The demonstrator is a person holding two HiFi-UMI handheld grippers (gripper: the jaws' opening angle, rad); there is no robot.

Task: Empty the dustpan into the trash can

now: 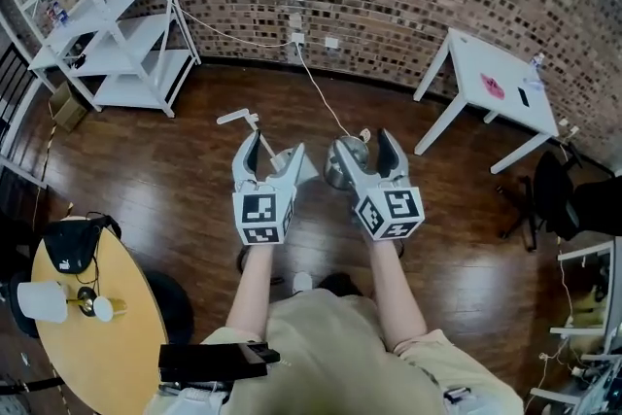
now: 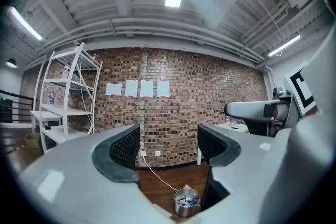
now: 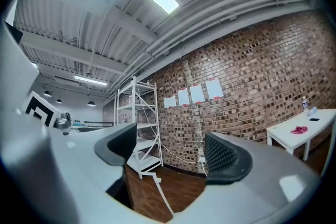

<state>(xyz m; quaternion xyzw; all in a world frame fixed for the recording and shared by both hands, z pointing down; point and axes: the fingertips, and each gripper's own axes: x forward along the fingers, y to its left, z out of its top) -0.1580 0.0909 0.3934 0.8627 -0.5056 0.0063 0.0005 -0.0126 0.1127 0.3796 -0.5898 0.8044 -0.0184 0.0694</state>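
- Closest in, left gripper (image 1: 276, 147) and right gripper (image 1: 364, 143) side by side, held level, jaws of each partly apart, nothing between them.
- Just beyond the left gripper, on the floor (image 1: 194, 209): dustpan (image 1: 238, 119), long white handle slanting up, ahead and slightly left.
- Just past the right gripper: metal trash can (image 1: 340, 172), beside the dustpan, scraps inside.
- Probably a forward reach next, left gripper nearer the handle.

Head view: the trash can (image 1: 339, 172) is being partly covered by the right gripper (image 1: 364, 139); the dustpan (image 1: 237, 119) is being largely hidden behind the left gripper (image 1: 276, 143). Left gripper view: the can's contents (image 2: 186, 199) are being rendered too small to identify.
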